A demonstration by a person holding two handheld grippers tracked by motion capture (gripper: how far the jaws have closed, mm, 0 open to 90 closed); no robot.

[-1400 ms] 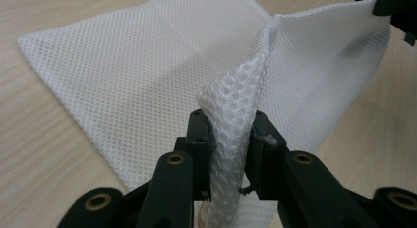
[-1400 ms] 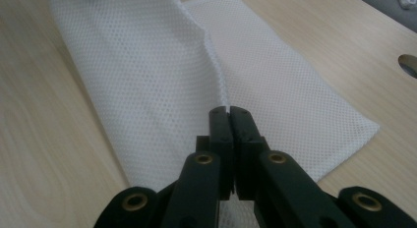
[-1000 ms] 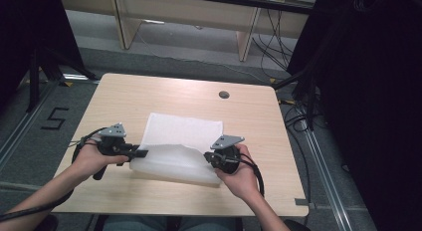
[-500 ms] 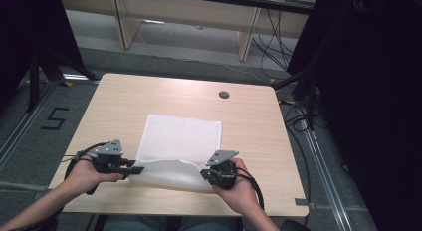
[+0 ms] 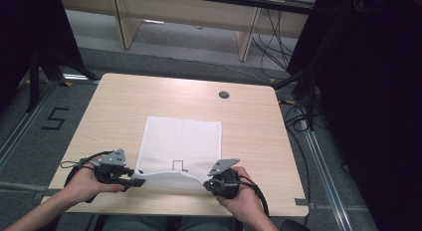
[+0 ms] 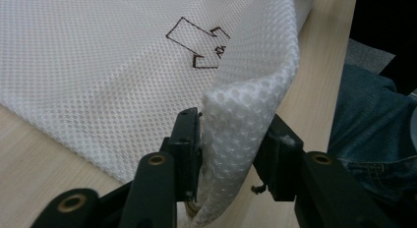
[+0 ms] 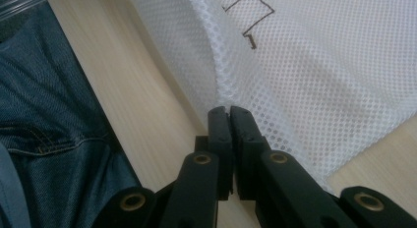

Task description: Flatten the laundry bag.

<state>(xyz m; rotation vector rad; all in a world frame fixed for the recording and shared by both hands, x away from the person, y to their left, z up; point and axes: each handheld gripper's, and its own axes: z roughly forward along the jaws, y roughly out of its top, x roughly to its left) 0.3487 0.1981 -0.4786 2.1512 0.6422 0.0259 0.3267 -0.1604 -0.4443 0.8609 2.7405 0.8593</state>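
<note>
A white mesh cloth [image 5: 179,139] lies spread on the wooden table [image 5: 124,101], with a dark outlined mark [image 5: 178,165] near its near edge. My left gripper [image 5: 137,181] is at the cloth's near left corner. In the left gripper view its jaws [image 6: 228,134] have just been opening, and a loose fold of the cloth [image 6: 236,120] stands between them, no longer pinched. My right gripper [image 5: 209,181] is at the near right corner. In the right gripper view it [image 7: 228,110] is shut on the cloth's edge [image 7: 319,66].
A round cable hole [image 5: 224,94] is in the table's far right part. The table's near edge runs just below both hands, with the person's jeans [image 7: 49,115] under it. Cables [image 5: 298,116] hang off the right side, and a wooden shelf frame [image 5: 124,22] stands beyond the table.
Both hands have drawn back toward the near edge and lowered, pulling the cloth's raised near edge flat. The left jaws have widened around the corner.
</note>
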